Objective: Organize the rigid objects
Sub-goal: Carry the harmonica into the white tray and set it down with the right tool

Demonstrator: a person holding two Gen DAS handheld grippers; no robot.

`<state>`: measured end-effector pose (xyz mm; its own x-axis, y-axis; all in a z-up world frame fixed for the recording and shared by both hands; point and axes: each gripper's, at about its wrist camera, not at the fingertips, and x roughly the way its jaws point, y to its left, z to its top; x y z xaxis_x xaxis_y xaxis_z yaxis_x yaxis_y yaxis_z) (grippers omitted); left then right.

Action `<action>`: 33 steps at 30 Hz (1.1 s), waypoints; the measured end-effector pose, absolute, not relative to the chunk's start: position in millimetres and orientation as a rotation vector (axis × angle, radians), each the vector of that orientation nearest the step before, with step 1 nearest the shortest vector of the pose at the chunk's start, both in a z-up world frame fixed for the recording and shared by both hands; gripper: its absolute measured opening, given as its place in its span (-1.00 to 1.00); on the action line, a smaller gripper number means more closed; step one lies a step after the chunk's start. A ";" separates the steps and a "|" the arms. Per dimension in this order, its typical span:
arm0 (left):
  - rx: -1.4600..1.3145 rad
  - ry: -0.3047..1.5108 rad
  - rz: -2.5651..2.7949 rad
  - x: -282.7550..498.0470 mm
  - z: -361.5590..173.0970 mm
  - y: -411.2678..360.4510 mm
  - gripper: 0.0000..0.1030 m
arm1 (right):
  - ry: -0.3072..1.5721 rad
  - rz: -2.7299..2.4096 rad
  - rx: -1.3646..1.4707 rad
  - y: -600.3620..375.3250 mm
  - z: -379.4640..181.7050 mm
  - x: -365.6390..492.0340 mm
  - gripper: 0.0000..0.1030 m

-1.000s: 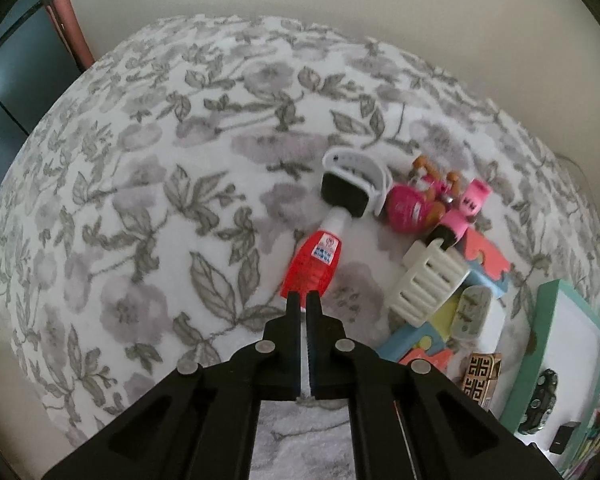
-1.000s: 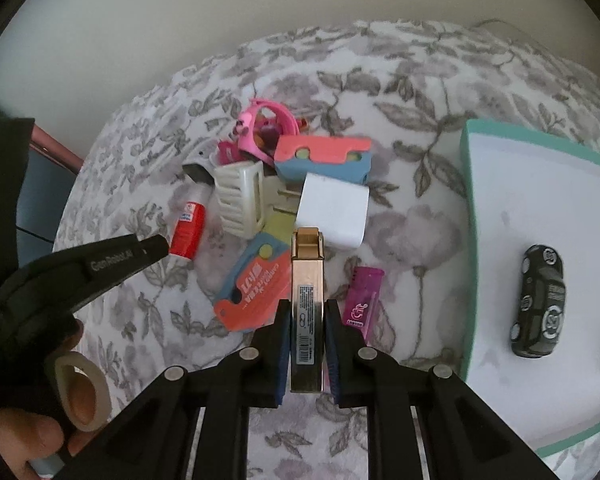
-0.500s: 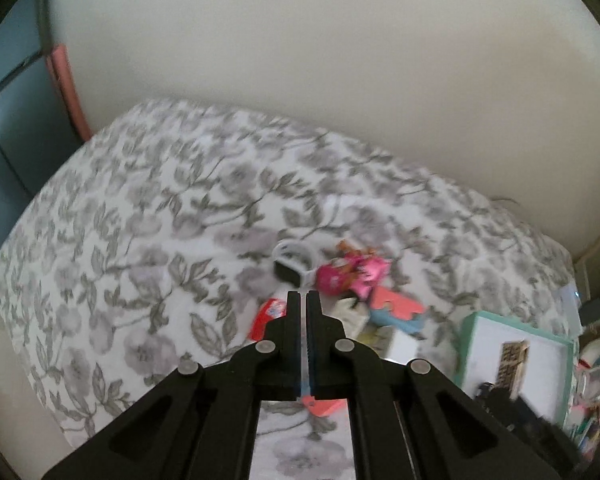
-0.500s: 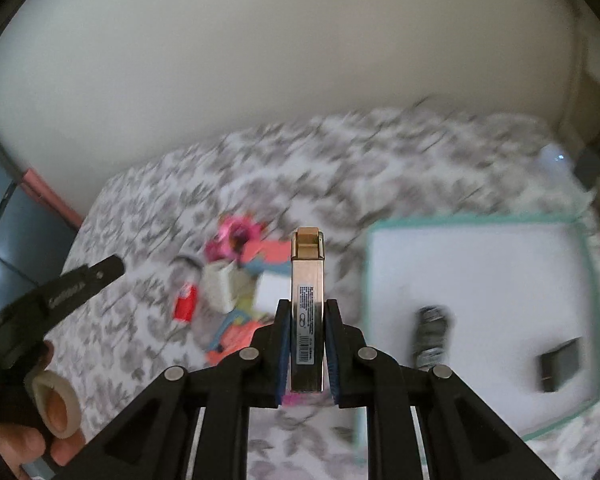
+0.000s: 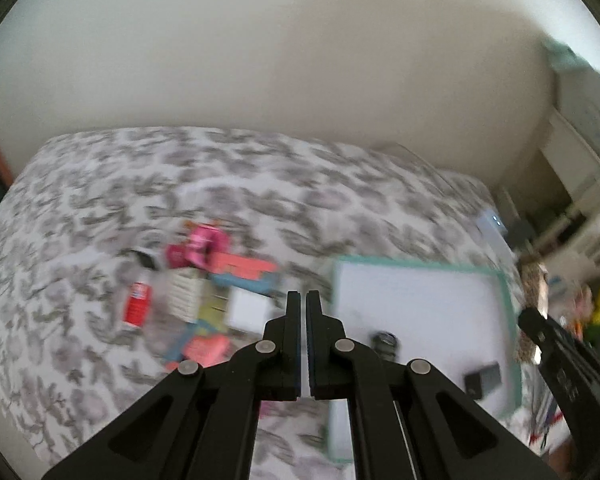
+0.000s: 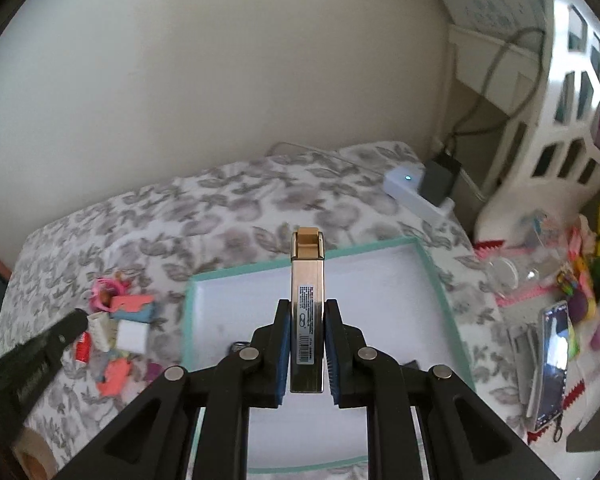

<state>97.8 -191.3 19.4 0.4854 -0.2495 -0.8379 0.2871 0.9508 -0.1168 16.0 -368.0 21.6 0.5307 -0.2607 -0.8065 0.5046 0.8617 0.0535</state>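
Note:
My right gripper is shut on a gold rectangular box with a barcode label and holds it upright, high above the teal-rimmed white tray. The tray also shows in the left wrist view, with a small black toy car and a dark flat block in it. My left gripper is shut and empty, raised above the bed. A pile of small objects lies left of the tray: a red tube, a cream hair claw, a white charger cube and pink toys.
The floral bedspread covers the bed. A white power strip with a black plug lies at the bed's far right corner. A phone, a clear cup and bright clutter lie right of the tray. A white shelf stands behind.
Both grippers have risen and drawn back from the pile. The right gripper has carried the gold box rightward, over the tray. The left gripper stays shut and has swung right.

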 end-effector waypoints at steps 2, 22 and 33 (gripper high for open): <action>0.067 1.031 -0.372 91.0 15.0 -209.1 -0.96 | 0.928 -0.477 0.300 -375.1 14.1 14.7 -0.68; 0.209 1.413 -0.508 55.6 -79.8 -277.2 -0.96 | 1.271 -0.452 0.395 -395.0 -86.9 15.6 -0.67; 0.231 1.485 -0.476 48.6 -111.4 -282.8 -0.95 | 1.335 -0.454 0.397 -394.2 -107.3 11.2 -0.67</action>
<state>48.6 -282.8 -111.4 0.0158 -0.1630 -0.9865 0.4409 0.8867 -0.1395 11.2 -394.2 -107.3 0.1712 -0.0873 -0.9814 0.5296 0.8481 0.0169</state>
